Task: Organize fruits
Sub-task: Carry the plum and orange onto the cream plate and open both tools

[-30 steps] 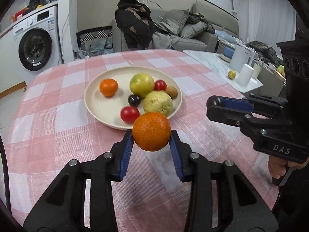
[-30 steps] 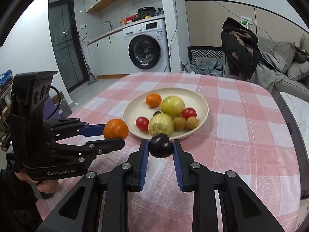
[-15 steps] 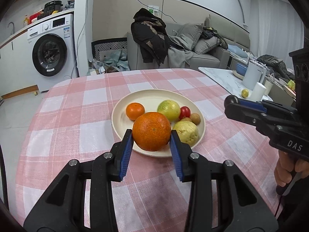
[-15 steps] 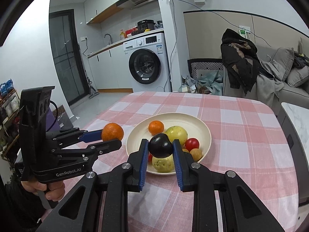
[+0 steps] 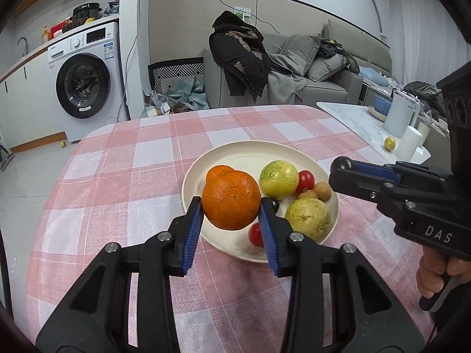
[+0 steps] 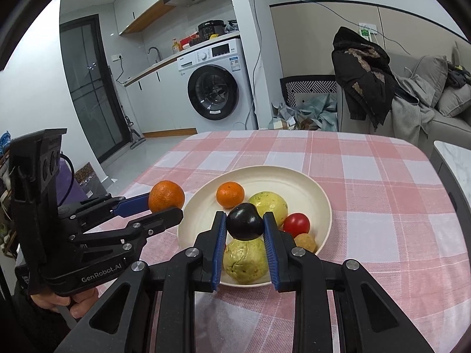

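My left gripper (image 5: pixel 231 206) is shut on an orange (image 5: pixel 231 200) and holds it in the air above the near left rim of the cream plate (image 5: pixel 250 153). My right gripper (image 6: pixel 245 225) is shut on a dark plum (image 6: pixel 245 225) above the plate's (image 6: pixel 294 176) near side. On the plate lie a small orange (image 6: pixel 230 194), two yellow-green guavas (image 6: pixel 270 204) (image 6: pixel 245 260), red tomatoes (image 6: pixel 296 223) and small brown fruits (image 6: pixel 306 241). The left gripper with its orange (image 6: pixel 166 195) also shows in the right wrist view.
The plate sits on a table with a pink checked cloth (image 5: pixel 141 153). A low white side table (image 5: pixel 353 117) with cups and a lemon (image 5: pixel 389 143) stands to the right. A washing machine (image 5: pixel 85 82) and a sofa (image 5: pixel 294 70) stand beyond the table.
Both grippers have risen and pulled back from the plate with their fruits held. The plate now looks farther and lower in both views.
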The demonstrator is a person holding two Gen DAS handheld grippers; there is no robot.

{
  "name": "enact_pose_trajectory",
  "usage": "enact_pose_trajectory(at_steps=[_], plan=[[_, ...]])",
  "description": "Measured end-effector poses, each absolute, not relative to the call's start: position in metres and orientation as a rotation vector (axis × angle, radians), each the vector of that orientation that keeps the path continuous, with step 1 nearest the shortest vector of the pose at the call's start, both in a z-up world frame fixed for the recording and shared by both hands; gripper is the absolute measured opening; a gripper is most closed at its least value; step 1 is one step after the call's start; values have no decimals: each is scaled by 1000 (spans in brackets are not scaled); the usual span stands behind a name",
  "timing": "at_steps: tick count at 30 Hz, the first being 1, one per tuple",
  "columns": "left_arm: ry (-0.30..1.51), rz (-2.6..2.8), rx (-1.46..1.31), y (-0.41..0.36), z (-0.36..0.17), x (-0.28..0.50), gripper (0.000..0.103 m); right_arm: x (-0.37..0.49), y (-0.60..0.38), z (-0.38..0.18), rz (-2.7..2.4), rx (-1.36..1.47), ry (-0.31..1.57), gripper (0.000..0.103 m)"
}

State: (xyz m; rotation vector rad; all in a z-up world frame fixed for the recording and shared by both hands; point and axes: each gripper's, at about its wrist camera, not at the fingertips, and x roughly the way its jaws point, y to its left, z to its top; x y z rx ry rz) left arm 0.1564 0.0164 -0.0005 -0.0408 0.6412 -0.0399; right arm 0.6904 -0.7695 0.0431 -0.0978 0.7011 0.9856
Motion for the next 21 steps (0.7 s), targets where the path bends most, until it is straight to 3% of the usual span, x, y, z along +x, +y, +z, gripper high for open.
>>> enact_pose_trajectory(at_steps=[21], plan=[[687,-23,-39,22,-31,182,35,697,-736,22,969,-149,736,26]])
